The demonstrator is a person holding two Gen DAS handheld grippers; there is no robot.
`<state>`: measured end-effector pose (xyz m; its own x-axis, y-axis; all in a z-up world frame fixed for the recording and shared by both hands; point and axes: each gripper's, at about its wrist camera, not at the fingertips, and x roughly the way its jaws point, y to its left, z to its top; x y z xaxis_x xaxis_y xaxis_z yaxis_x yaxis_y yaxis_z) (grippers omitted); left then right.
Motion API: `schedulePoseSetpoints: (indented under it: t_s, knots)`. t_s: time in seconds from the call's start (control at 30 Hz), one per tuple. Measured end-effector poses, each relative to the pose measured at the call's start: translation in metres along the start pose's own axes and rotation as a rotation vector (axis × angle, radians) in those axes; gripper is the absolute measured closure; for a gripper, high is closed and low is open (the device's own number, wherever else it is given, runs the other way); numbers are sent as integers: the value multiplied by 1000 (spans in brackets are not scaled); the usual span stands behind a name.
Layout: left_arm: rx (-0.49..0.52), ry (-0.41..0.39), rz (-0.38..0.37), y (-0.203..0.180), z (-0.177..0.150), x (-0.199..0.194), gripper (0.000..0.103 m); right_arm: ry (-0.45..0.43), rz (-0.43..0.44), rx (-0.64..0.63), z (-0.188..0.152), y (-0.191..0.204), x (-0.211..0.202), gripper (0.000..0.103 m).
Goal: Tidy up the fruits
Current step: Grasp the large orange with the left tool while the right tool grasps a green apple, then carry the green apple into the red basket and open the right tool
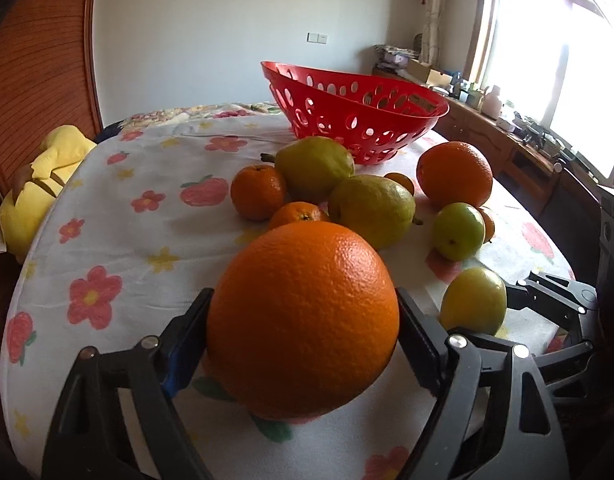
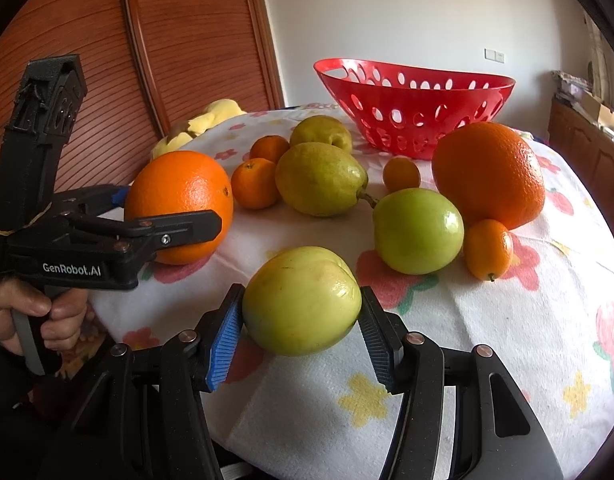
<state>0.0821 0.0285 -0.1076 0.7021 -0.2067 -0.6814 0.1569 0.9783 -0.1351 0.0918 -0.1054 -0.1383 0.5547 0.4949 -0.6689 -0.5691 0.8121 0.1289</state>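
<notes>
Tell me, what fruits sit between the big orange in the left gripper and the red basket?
In the left wrist view, two small tangerines and two pears lie between the held orange and the red basket.

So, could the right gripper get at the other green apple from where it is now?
Probably not yet: the right gripper is already shut on a green apple. The path to the other green apple looks free, bare tablecloth between them, but the jaws are occupied.
</notes>
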Motion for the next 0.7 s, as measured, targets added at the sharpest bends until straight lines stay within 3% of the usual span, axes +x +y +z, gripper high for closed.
schedulePoseSetpoints:
  t_s: [0.37,0.7]
  knots:
    - [-3,-5,10,0,-3,-6,20,-9,7,3,1,-1,-2,45]
    - [5,-67,-3,-4,11,-28,20,-61,10,12,16,-7,-21,45]
